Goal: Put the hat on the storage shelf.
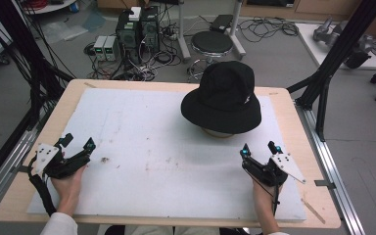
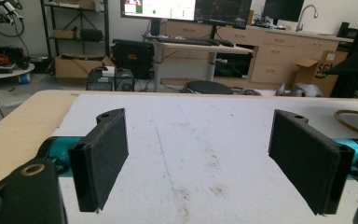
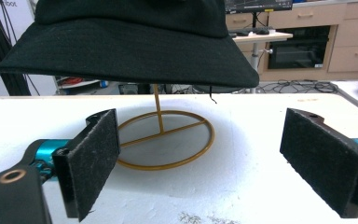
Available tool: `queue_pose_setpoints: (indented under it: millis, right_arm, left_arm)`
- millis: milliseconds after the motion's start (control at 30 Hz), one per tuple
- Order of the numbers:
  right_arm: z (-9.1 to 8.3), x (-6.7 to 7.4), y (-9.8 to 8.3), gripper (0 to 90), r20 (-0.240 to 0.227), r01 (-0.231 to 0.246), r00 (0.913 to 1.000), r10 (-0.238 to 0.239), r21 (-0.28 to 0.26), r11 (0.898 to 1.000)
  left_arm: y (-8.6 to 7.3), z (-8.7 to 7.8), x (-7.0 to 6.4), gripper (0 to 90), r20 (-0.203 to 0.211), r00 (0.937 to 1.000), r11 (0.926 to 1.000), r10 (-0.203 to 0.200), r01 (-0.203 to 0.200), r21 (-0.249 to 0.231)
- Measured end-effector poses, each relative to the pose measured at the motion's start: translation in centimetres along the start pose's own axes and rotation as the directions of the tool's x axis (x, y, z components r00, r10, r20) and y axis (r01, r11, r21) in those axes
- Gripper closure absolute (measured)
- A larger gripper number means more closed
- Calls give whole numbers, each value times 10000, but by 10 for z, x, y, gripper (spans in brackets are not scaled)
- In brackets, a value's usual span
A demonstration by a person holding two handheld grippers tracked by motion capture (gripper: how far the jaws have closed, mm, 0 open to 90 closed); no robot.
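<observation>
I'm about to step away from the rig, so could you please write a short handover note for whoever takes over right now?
Left tongs: open, holding nothing, resting at the near left of the white foam board.
Right tongs: open, holding nothing, near right, aimed at the hat.
Black fabric bucket hat: sits on the thin gold wire stand, far right of centre on the board.
Done: nothing visibly started; hat untouched.
Left: probably reaching in and handling the hat, the right tongs being closest.

The hat [image 3: 121, 42] loses its crown to the top edge in the right gripper view, and from above it hides most of the stand [image 1: 219, 133].
</observation>
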State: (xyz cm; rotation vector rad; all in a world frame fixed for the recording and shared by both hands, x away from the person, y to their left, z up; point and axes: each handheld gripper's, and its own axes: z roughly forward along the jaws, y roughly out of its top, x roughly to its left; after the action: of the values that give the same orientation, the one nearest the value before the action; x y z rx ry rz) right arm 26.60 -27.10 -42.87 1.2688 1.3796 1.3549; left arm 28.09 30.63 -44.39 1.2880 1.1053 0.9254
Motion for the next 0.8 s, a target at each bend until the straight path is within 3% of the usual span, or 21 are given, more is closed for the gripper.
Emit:
queue_pose_setpoints:
  millis: [800]
  right_arm:
    - [0,-8,-3,112,85,-514,9987,512,240,9984]
  left_arm:
    - [0,-2,0,200,-8,10000,10000,-3,3,0]
